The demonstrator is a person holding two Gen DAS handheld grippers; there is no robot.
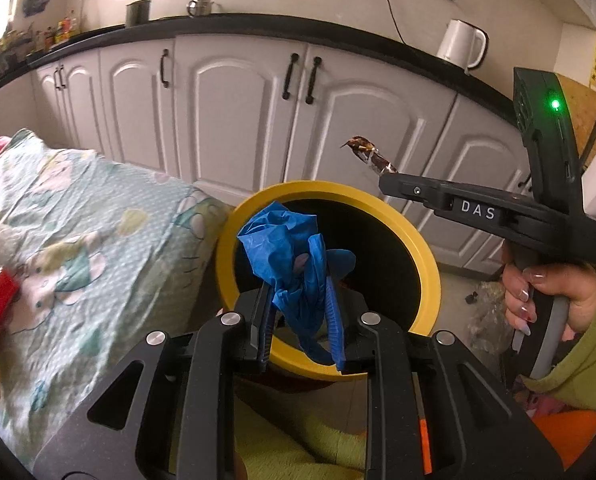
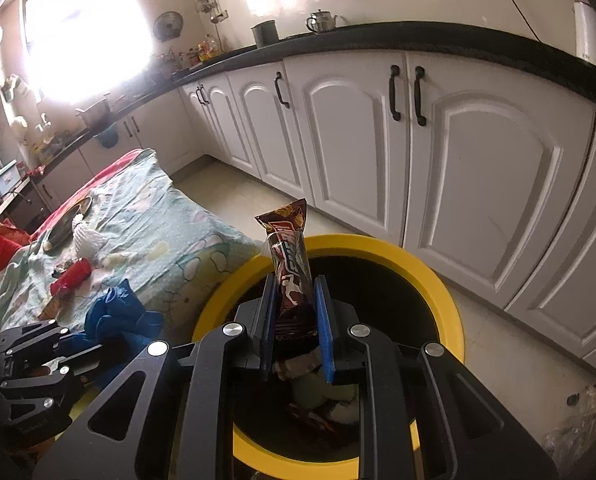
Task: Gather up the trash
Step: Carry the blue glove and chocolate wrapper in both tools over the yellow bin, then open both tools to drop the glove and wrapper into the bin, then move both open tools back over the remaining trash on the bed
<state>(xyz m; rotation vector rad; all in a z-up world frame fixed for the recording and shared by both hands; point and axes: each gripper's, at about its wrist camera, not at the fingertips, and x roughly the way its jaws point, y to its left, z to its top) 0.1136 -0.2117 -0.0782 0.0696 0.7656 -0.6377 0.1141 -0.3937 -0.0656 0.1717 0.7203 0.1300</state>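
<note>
Over yellow bin (image 1: pixel 430 276), left gripper (image 1: pixel 298 316) gripping glove (image 1: pixel 285 248)

A crumpled blue glove (image 1: pixel 285 248) of thin, faintly shiny rubbery film and a glossy brown foil-like wrapper (image 2: pixel 287 256) contrast with the smooth yellow plastic rim of the bin (image 2: pixel 438 280), the wrinkled printed cloth on the bed (image 1: pixel 97 216) and matt black plastic tongs (image 2: pixel 291 308).

You are looking at two grippers, one blue glove (image 1: pixel 287 248), one brown wrapper (image 2: pixel 289 264), one yellow-rimmed bin (image 2: pixel 438 276) and one red packet (image 2: pixel 70 278).
</note>
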